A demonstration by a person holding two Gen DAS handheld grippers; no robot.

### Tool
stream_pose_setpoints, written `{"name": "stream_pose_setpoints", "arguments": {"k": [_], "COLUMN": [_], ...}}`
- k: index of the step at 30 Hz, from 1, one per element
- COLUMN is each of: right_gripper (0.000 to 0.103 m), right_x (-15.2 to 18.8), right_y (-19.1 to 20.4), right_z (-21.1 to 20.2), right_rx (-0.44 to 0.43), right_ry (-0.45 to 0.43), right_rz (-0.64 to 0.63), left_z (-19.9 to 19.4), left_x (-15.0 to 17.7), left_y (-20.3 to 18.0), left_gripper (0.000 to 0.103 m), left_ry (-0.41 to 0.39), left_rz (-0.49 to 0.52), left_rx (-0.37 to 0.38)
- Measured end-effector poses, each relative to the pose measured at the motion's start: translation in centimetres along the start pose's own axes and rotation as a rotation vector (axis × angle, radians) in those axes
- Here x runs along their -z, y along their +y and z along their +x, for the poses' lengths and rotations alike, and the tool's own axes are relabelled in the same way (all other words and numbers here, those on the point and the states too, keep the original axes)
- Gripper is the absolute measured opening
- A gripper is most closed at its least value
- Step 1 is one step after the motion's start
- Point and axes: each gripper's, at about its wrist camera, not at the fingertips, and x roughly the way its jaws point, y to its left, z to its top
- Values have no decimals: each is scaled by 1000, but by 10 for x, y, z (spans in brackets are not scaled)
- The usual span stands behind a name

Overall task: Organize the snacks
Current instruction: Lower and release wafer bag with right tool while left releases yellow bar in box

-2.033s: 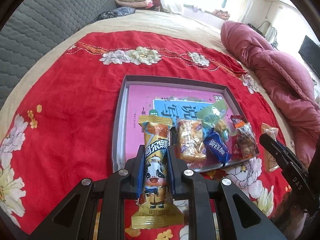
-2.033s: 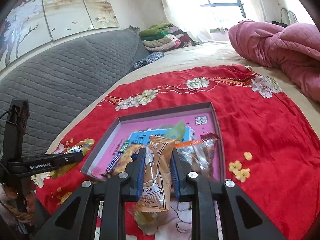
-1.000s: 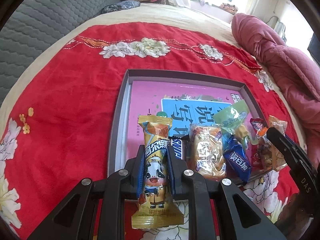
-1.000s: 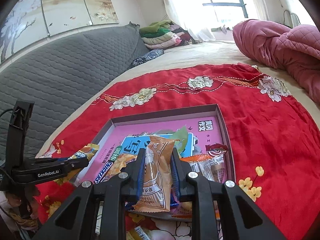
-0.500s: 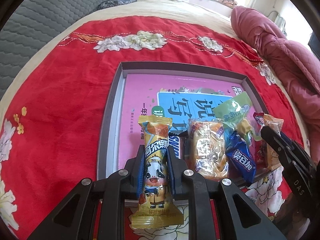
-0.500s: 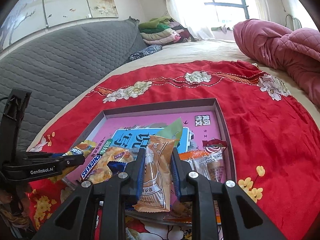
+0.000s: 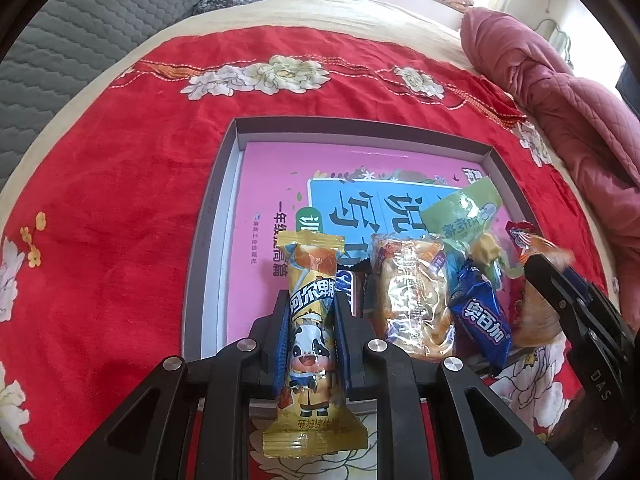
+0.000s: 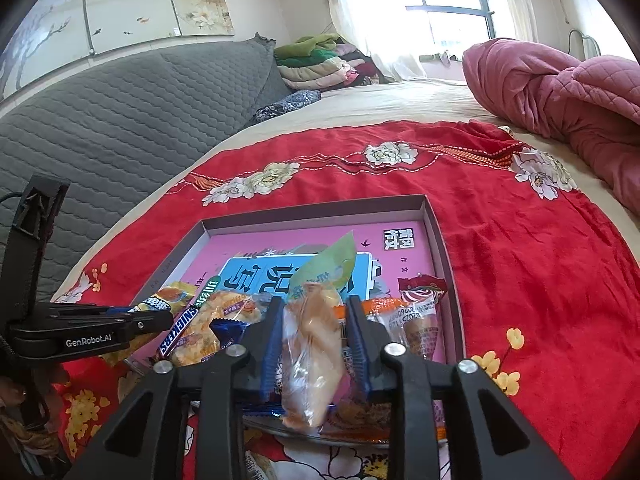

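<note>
Red cloth with white flowers covers the bed, and on it lies a shallow grey tray (image 8: 438, 240) lined with a pink book. Over its near edge the right gripper (image 8: 316, 340) has just been opening its fingers; the pale orange snack packet (image 8: 314, 356) between them looks loose, long axis along the fingers, over the near snack pile. To the left, the left gripper (image 7: 311, 332) is clamped on a yellow cow-print candy packet (image 7: 312, 320), pointing lengthwise into the tray's bare left side. A Snickers bar (image 8: 178, 334) and blue packet (image 7: 480, 326) crowd the middle.
</note>
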Motion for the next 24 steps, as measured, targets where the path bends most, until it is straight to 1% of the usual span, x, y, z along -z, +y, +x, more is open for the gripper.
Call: {"name": "stream_pose_setpoints", "arguments": {"k": [3,12,15,16,21,24], "right_gripper": [39,42,47,48,49,49], "right_x": [0,-1,-1,-1,-1,0], "right_y": [0,-2,-2,-2,-1,0], "right_z": [-1,-2,-3,-4,-4,-4], "right_rx": [5,7,4,6,9,11], "right_ry": [0,0,0,-2,1,1], "right_rz": [1,10,10,8,4,4], "left_z": [1,0,0,0,-2,-3], "left_x": [1,0,-1,-1,0,0], "left_y": [0,0,1,1,2,2], "left_gripper": [21,23,29,32,33,38], "left_ry": [9,8,9,9,9,7], "left_rz": [-5,-9,-11,-12,-15,-19], "left_rx": [3,14,16,15,13,12]}}
